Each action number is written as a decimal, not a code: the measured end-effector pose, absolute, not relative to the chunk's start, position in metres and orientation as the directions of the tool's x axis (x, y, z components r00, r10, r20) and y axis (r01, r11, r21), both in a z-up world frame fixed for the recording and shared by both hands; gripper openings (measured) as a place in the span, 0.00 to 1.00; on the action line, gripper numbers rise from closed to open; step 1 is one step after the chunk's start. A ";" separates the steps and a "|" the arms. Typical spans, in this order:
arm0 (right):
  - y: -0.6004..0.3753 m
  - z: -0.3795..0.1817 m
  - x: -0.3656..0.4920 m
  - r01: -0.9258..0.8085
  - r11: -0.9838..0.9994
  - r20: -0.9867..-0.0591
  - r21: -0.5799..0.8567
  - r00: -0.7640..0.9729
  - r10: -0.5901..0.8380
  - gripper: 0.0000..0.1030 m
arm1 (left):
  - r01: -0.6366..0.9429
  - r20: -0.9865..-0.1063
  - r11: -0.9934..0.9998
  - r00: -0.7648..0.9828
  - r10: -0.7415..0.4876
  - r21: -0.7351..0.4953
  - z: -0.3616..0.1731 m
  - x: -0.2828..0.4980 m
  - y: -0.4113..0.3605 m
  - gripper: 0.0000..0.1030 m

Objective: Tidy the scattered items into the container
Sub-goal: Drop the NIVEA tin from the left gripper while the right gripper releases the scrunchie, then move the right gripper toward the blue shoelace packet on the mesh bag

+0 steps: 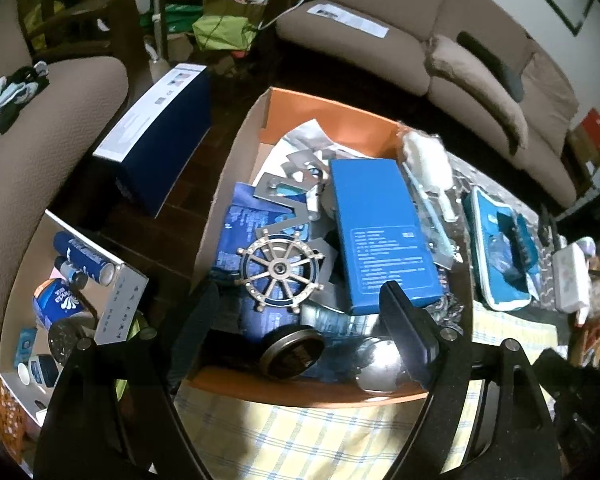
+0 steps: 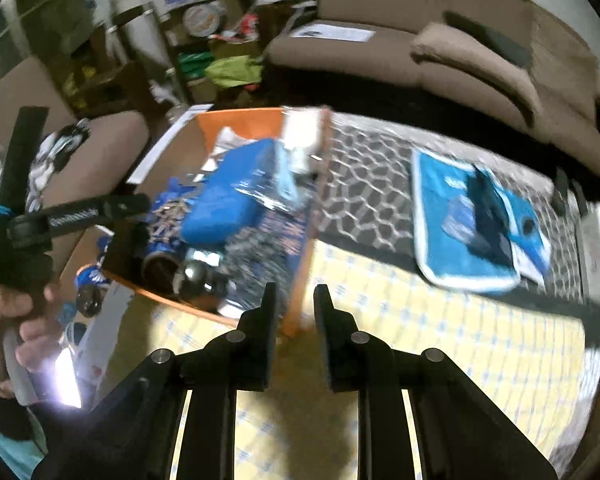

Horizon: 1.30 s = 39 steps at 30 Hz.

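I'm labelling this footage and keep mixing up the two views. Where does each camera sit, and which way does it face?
Left wrist: on the left gripper, looking steeply down into the orange box; its open fingers show.
Right wrist: on the right gripper, facing the box's right corner; narrow fingers and the person's left hand show.
Shared: box, blue carton, teal pouch, sofa.

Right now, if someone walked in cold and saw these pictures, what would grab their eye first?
Probably the orange box crammed with blue things, in the middle of the left wrist view, with a bright blue carton lying on top and a metal ship's wheel beside it. Next, the teal pouch lying alone on the patterned cloth to the box's right.
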State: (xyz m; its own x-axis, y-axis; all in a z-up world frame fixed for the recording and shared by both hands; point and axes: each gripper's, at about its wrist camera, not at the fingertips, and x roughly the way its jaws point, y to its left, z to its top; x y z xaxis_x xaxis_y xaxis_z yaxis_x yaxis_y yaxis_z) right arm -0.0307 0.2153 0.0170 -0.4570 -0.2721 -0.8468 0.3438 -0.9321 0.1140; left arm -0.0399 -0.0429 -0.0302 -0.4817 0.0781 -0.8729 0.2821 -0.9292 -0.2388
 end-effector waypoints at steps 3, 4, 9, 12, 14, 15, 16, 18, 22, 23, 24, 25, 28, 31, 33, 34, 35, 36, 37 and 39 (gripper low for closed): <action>0.239 0.015 -0.025 0.278 -0.948 -0.844 0.152 -0.463 -0.271 0.18 | 0.266 -0.870 -0.933 -0.484 0.090 -0.244 -0.029 -0.038 -0.035 0.78; 0.245 0.015 -0.024 0.265 -0.952 -0.843 0.155 -0.466 -0.267 0.18 | 0.258 -0.869 -0.936 -0.486 0.090 -0.241 -0.028 -0.037 -0.032 0.78; 0.279 0.014 -0.018 0.167 -0.969 -0.835 0.183 -0.493 -0.243 0.18 | 0.175 -0.871 -0.967 -0.485 0.079 -0.186 -0.027 -0.028 0.007 0.79; 0.294 0.012 -0.020 0.129 -0.972 -0.836 0.195 -0.497 -0.234 0.18 | 0.096 -0.870 -0.985 -0.486 0.077 -0.141 -0.028 -0.026 0.041 0.79; 0.297 0.012 -0.020 0.123 -0.974 -0.837 0.190 -0.499 -0.226 0.18 | 0.068 -0.870 -0.990 -0.487 0.076 -0.124 -0.029 -0.025 0.053 0.79; 0.298 0.011 -0.020 0.122 -0.975 -0.837 0.185 -0.501 -0.222 0.18 | 0.061 -0.872 -0.992 -0.484 0.069 -0.113 -0.030 -0.025 0.059 0.79; 0.299 0.011 -0.020 0.122 -0.976 -0.837 0.182 -0.502 -0.219 0.18 | 0.059 -0.873 -0.992 -0.483 0.066 -0.108 -0.031 -0.025 0.061 0.79; 0.299 0.010 -0.021 0.124 -0.976 -0.838 0.181 -0.499 -0.219 0.18 | 0.063 -0.874 -0.992 -0.481 0.062 -0.105 -0.031 -0.026 0.062 0.79; 0.302 0.008 -0.020 0.126 -0.976 -0.842 0.178 -0.494 -0.217 0.18 | 0.078 -0.870 -0.990 -0.489 0.063 -0.115 -0.029 -0.027 0.055 0.79; 0.304 0.007 -0.021 0.124 -0.976 -0.842 0.177 -0.494 -0.215 0.18 | 0.080 -0.867 -0.989 -0.494 0.069 -0.124 -0.028 -0.026 0.054 0.79; 0.305 0.007 -0.021 0.119 -0.977 -0.842 0.176 -0.496 -0.213 0.18 | 0.077 -0.862 -0.988 -0.501 0.078 -0.135 -0.026 -0.025 0.051 0.79; 0.308 0.007 -0.021 0.114 -0.977 -0.842 0.178 -0.497 -0.211 0.18 | 0.072 -0.855 -0.987 -0.511 0.089 -0.145 -0.025 -0.025 0.050 0.79; 0.315 0.009 -0.021 0.097 -0.977 -0.837 0.189 -0.505 -0.212 0.18 | 0.050 -0.834 -0.987 -0.542 0.103 -0.155 -0.017 -0.021 0.052 0.79; 0.320 0.013 -0.020 0.085 -0.978 -0.831 0.192 -0.516 -0.208 0.18 | 0.040 -0.825 -0.987 -0.555 0.106 -0.154 -0.013 -0.020 0.054 0.79; 0.325 0.016 -0.021 0.079 -0.977 -0.826 0.198 -0.524 -0.210 0.18 | 0.040 -0.826 -0.988 -0.555 0.102 -0.149 -0.013 -0.021 0.055 0.79; 0.327 0.017 -0.021 0.076 -0.977 -0.824 0.200 -0.526 -0.210 0.18 | 0.039 -0.826 -0.988 -0.554 0.102 -0.149 -0.014 -0.022 0.055 0.79; 0.329 0.018 -0.021 0.072 -0.977 -0.822 0.201 -0.530 -0.208 0.18 | 0.040 -0.827 -0.988 -0.553 0.103 -0.150 -0.014 -0.022 0.054 0.79; 0.333 0.019 -0.021 0.064 -0.977 -0.820 0.204 -0.534 -0.206 0.18 | 0.046 -0.828 -0.987 -0.551 0.103 -0.153 -0.014 -0.023 0.052 0.79; 0.336 0.020 -0.022 0.057 -0.977 -0.819 0.206 -0.537 -0.204 0.18 | 0.051 -0.828 -0.986 -0.552 0.103 -0.156 -0.015 -0.023 0.051 0.79; 0.347 0.021 -0.023 0.032 -0.977 -0.813 0.211 -0.549 -0.194 0.18 | 0.074 -0.833 -0.986 -0.546 0.086 -0.151 -0.016 -0.023 0.046 0.79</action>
